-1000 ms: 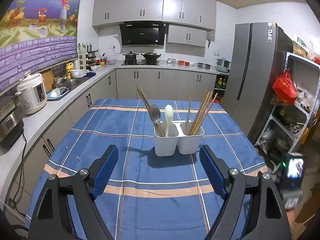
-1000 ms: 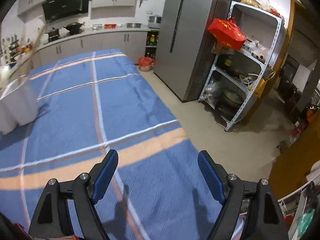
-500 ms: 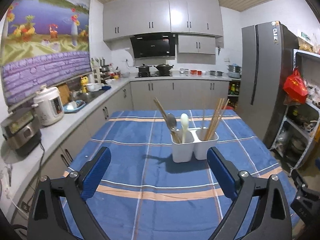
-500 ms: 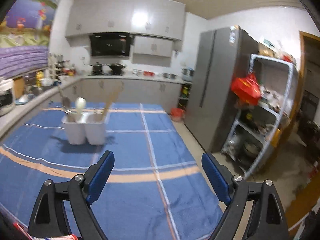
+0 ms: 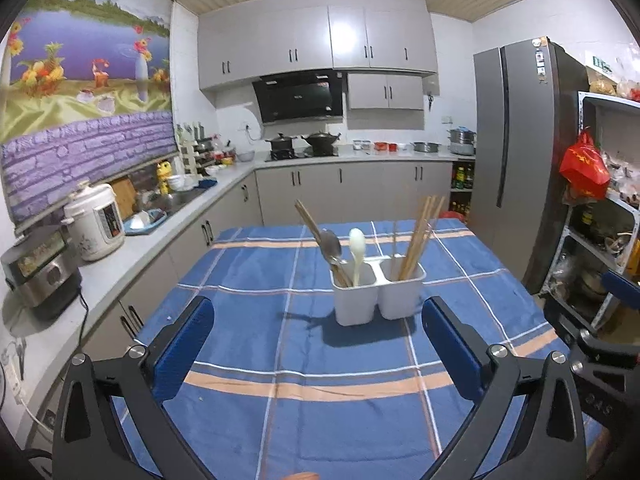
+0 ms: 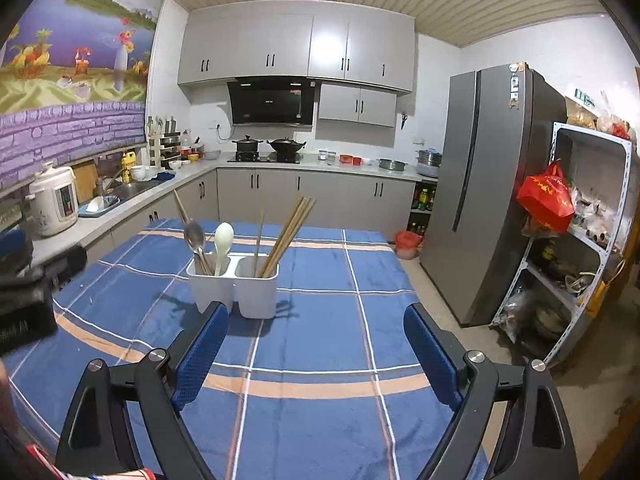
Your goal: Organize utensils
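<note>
Standing near the middle of the blue plaid tablecloth (image 5: 248, 336), a white plastic utensil holder (image 5: 378, 292) with two rounded square compartments is seen in both wrist views, well apart from either gripper. In the left compartment a metal spoon (image 5: 331, 243), a glossy white spoon (image 5: 357, 245) and a wooden chopstick (image 5: 308, 216) are stood bowl-up, the chopstick's long axis being tilted toward the counter side. In the right compartment a bundle of wooden chopsticks (image 5: 420, 232) is stood on end, its long axis leaning up and away toward the refrigerator (image 5: 516, 152) side, with one separate stick held nearly upright. No lettering on the holder or utensils can be read; small stickers on the refrigerator door and print on the red bag (image 5: 584, 168) are too small to be made out. The cloth is soft and napped, crossed by white and orange stripes. The left gripper (image 5: 318, 344) is shown with its blue-padded jaws opening, nothing being held between them. The right gripper (image 6: 316, 344) is likewise spread wide, empty, above the cloth.
</note>
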`<state>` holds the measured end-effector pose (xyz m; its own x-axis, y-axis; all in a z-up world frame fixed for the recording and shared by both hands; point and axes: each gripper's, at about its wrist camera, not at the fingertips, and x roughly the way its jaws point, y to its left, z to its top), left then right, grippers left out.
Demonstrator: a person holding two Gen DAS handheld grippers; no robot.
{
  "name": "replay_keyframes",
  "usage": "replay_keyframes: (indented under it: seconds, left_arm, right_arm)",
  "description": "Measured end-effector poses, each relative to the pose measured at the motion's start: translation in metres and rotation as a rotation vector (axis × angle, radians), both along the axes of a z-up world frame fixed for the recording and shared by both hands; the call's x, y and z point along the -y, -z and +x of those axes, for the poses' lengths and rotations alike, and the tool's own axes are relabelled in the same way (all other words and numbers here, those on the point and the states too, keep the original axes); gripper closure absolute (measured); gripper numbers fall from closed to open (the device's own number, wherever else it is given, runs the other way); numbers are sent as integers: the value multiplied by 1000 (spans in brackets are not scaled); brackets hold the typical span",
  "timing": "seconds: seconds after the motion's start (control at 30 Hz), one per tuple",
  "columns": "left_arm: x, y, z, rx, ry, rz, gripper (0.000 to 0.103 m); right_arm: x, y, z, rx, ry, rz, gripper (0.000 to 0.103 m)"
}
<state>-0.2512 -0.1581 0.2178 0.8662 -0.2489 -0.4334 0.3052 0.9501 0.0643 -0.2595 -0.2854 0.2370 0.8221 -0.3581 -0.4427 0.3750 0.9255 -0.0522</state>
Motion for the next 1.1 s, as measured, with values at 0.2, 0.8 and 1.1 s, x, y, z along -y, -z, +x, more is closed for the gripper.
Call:
replay_keyframes:
  seconds: [0.2,0.8,1.1]
  left_arm:
    - [3,2,-2,-31,10,-8,0]
    - [-7,13,-5,-102,39,-55,0]
    - [-8,37,-2,-227,77,-45,0]
  right_arm:
    - [4,-2,-5,16,17,52,10]
    - [-8,8,-17,31,92,32,10]
    - [-14,20,-13,-24,106,35,10]
